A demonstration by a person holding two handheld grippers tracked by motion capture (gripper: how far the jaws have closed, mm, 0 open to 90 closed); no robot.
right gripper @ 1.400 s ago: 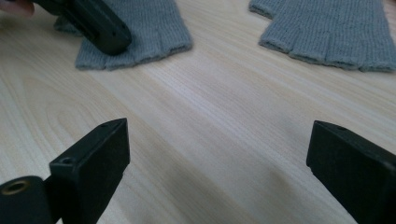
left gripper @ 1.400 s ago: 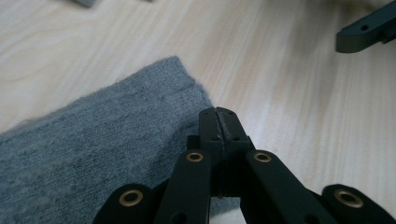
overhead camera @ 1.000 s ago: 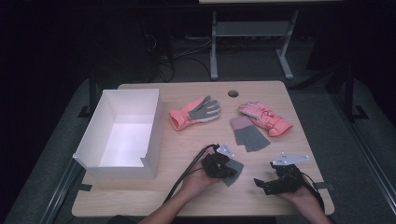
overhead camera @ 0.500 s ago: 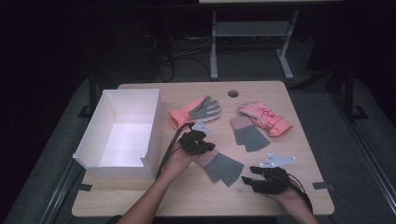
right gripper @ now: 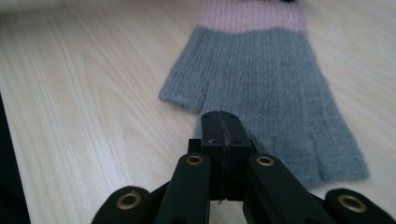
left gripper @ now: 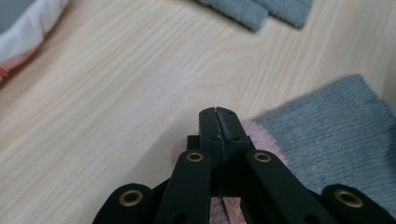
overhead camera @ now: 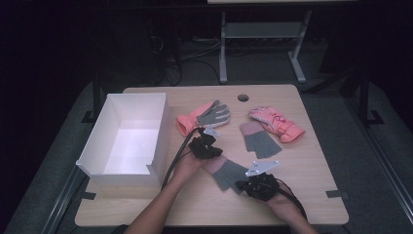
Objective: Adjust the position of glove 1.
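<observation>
Where the high view looks down on the worktop (overhead camera: pixel 146 207), a grey fingerless glove (overhead camera: pixel 230 174) lies between the left hand-held gripper (overhead camera: pixel 207 137) and right hand-held gripper (overhead camera: pixel 243 185), near a white box (overhead camera: pixel 160 126). Left gripper view: jaws shut, empty, over the glove's pink cuff (left gripper: pixel 261 135). Right gripper view: jaws shut, empty, above its grey knit (right gripper: pixel 261 88). Closed jaws may just push the glove along.

The left gripper (overhead camera: pixel 210 138) has moved up toward the coral glove (overhead camera: pixel 202 117), leaving the grey mitt (overhead camera: pixel 229 173)
</observation>
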